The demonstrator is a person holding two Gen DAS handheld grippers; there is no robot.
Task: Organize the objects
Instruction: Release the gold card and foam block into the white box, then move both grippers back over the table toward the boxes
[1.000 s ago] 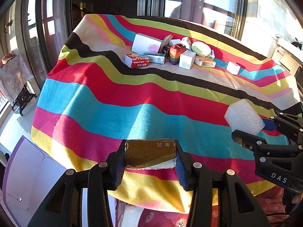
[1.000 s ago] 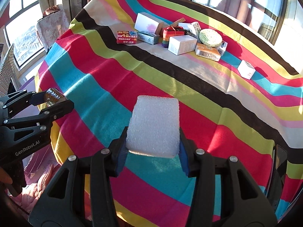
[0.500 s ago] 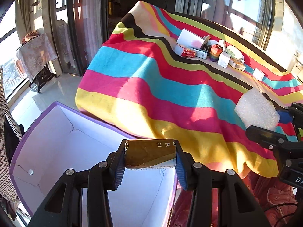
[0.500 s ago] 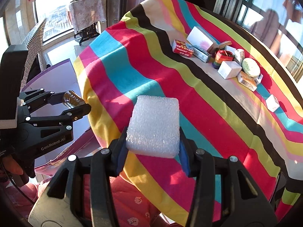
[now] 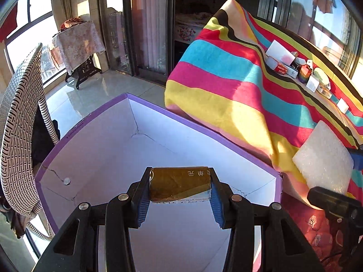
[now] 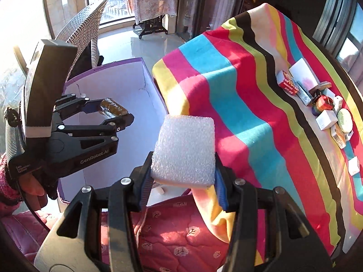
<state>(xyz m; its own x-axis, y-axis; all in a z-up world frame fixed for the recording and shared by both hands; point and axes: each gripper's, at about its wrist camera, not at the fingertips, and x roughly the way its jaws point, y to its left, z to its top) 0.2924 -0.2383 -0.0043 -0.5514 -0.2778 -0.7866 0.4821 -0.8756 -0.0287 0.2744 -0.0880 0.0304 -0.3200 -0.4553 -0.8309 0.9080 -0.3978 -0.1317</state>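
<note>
Gripping a gold box (image 5: 180, 187), left hand-held gripper (image 5: 179, 195) hangs above the purple-rimmed carton (image 5: 192, 124); right hand-held gripper (image 6: 182, 174) clamps a white foam block (image 6: 185, 150) beside the striped bench (image 6: 238, 113).

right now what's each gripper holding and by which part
Left gripper clamps a small gold-brown packet by its two short ends. Right gripper clamps a white foam block by its side edges near the lower end.

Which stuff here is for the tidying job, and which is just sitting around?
For the job:
- gold packet in left gripper
- white foam block in right gripper
- purple box
- small boxes on the striped table

Just around:
- wicker chair
- covered side table
</note>
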